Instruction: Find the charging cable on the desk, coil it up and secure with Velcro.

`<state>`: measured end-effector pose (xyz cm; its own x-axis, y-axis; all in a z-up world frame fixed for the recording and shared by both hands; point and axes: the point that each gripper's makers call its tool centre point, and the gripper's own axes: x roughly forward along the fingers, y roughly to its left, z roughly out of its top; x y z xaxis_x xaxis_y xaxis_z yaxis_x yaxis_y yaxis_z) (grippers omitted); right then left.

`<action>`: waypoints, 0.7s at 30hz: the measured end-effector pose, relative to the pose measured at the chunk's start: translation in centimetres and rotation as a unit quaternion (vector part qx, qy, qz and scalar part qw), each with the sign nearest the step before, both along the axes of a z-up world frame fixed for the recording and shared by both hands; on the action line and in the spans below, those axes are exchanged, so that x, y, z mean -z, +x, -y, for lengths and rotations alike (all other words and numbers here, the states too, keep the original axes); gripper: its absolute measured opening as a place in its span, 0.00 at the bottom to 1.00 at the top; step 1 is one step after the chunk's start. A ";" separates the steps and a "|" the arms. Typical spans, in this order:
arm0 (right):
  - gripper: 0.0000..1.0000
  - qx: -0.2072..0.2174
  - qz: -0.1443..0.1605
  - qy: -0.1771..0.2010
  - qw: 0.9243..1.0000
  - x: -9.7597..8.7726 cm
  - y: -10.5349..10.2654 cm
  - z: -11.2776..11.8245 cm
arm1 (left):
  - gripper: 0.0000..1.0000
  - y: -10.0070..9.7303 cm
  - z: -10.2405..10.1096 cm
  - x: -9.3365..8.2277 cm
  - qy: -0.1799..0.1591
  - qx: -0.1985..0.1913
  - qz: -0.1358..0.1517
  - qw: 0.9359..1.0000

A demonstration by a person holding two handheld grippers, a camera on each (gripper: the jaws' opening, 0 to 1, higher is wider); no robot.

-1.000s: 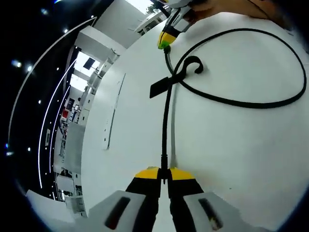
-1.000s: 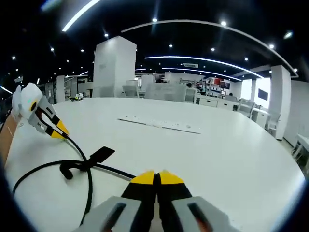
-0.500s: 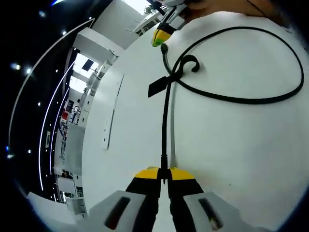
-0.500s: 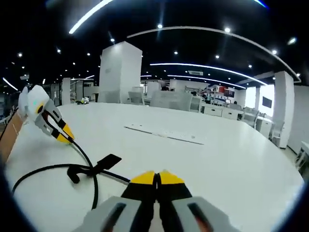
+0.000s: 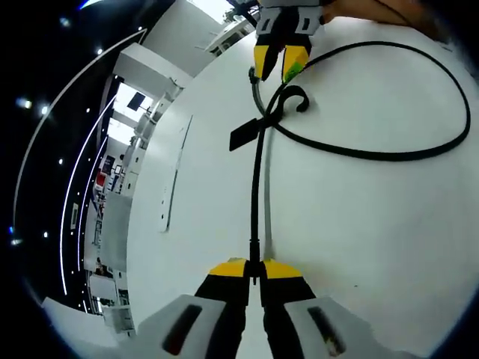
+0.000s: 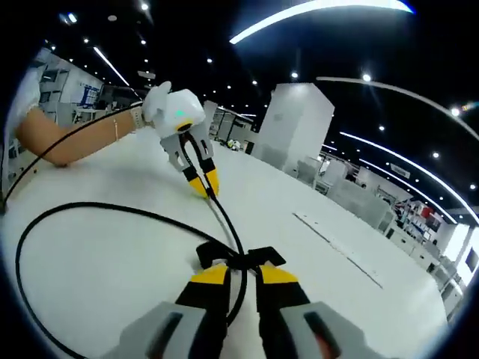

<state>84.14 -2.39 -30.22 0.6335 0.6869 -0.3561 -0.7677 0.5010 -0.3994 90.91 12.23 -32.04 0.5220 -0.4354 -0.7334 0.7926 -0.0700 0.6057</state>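
Now, on the white desk (image 5: 374, 247) lay the black cable (image 5: 389, 155), one run of it coming straight up to my left gripper (image 5: 254, 267), whose yellow-tipped jaws were pressed together on it. From there the cable ran away across the desk to a crossing point, where it curled into a small hook and swept off in one large loop to the right. At that crossing sat the flat black Velcro strap (image 5: 245, 135), its tab sticking out to the left and lying on the desk.

My right gripper (image 5: 281, 63) showed at the top of the left gripper view, jaws parted a little, just beyond the crossing and close to the cable's end; I could not tell if it touched the cable.

Seen from the right gripper view, my right gripper (image 6: 242, 274) had its jaws narrowly apart, with the cable (image 6: 45, 217) passing between the tips and the strap (image 6: 262, 258) just ahead of them. Across the desk (image 6: 112, 262) the left gripper (image 6: 204, 185) pinched the cable's far run, with a person's forearm (image 6: 71, 138) behind it. A long pale strip (image 6: 340, 247) lay on the desk, well apart from the cable.
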 end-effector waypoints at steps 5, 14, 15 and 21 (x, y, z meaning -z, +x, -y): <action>0.13 0.011 0.015 -0.031 0.999 0.6 0.3 -0.4 | 0.07 0.0 0.0 0.0 0.000 0.001 0.001 1.000; 0.13 0.023 0.033 -0.012 0.999 0.6 0.9 -1.2 | 0.07 -0.1 0.0 0.0 -0.002 0.003 0.001 1.000; 0.13 0.023 0.037 -0.009 0.999 0.6 0.9 -1.3 | 0.07 -0.1 0.0 0.0 -0.002 0.003 0.001 1.000; 0.13 0.020 0.085 -0.005 0.996 -0.8 0.8 -2.2 | 0.07 -0.2 0.0 0.1 0.000 0.002 0.001 1.000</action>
<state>84.96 -0.18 -29.38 0.7114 0.6573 -0.2489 -0.6689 0.5246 -0.5266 90.70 12.20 -32.12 0.5214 -0.4378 -0.7324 0.7911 -0.0735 0.6072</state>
